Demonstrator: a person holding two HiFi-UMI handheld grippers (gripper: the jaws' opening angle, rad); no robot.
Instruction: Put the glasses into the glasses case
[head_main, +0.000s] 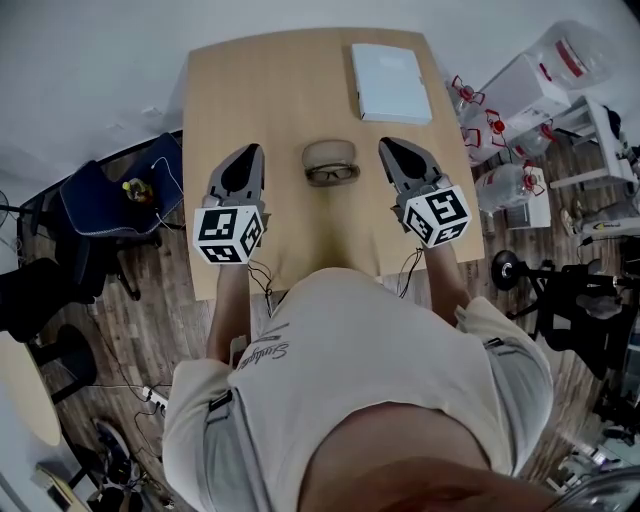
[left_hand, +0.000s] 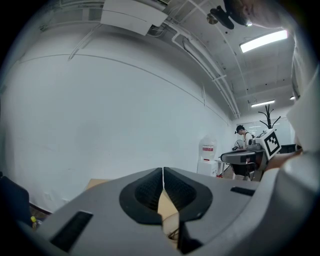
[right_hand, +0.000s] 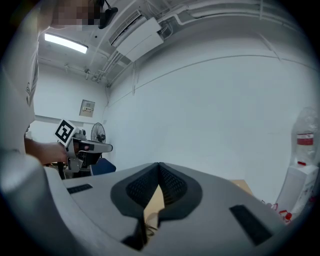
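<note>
Wooden table, white box at its far end.

Head view: glasses lie mid-table, long axis running left to right, lenses toward the person. Tan glasses case sits just beyond them, touching or nearly so; can't tell if it is open. Left gripper and right gripper flank the pair, both clear of them. The glasses lie inward of each. The right tips look slightly nearer.

Left gripper view: left gripper has its jaws together, tips meeting, nothing between. It points over the table at a bare wall.

Right gripper view: right gripper likewise has its jaws pressed together and empty.
</note>
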